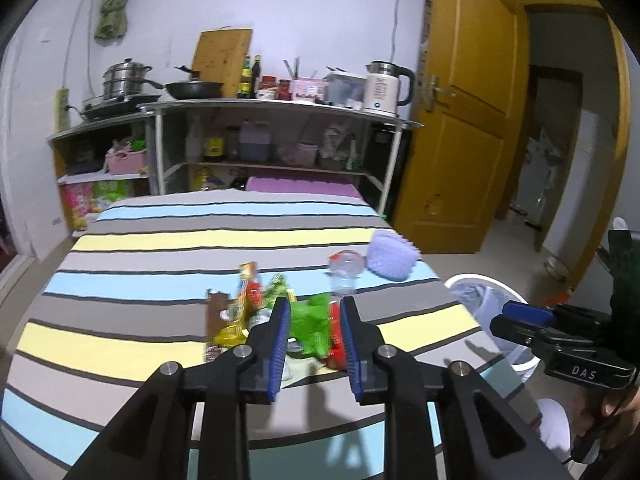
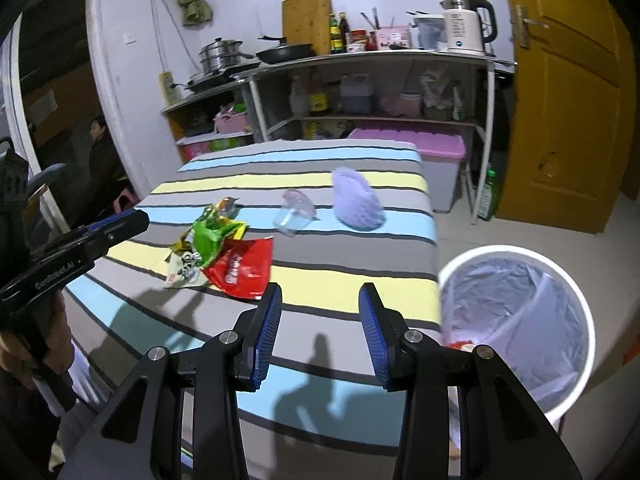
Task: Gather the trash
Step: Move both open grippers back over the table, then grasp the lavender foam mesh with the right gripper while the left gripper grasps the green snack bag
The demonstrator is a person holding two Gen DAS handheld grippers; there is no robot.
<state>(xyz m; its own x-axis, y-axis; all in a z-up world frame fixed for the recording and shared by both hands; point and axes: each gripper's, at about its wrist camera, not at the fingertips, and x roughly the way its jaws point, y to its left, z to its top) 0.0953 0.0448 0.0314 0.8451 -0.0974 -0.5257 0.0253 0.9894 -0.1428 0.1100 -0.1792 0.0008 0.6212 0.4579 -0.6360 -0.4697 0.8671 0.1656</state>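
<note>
A heap of snack wrappers lies on the striped table: a green wrapper [image 1: 311, 322] [image 2: 208, 236], a red wrapper [image 2: 240, 268] and a yellow-brown one [image 1: 230, 312]. A clear plastic cup [image 1: 345, 274] [image 2: 294, 212] lies on its side behind them. A white bin [image 2: 516, 320] [image 1: 488, 300] with a plastic liner stands at the table's right edge. My left gripper [image 1: 315, 308] is open, its fingers either side of the green wrapper, above the heap. My right gripper [image 2: 320, 296] is open and empty, above the table's front right part, left of the bin.
A purple fluffy slipper [image 2: 356, 200] [image 1: 392, 256] lies on the table behind the cup. A shelf unit [image 1: 276, 136] with pans, bottles and a kettle stands against the back wall. A yellow door [image 1: 460, 120] is open at the right. A pink-lidded box [image 2: 424, 152] stands behind the table.
</note>
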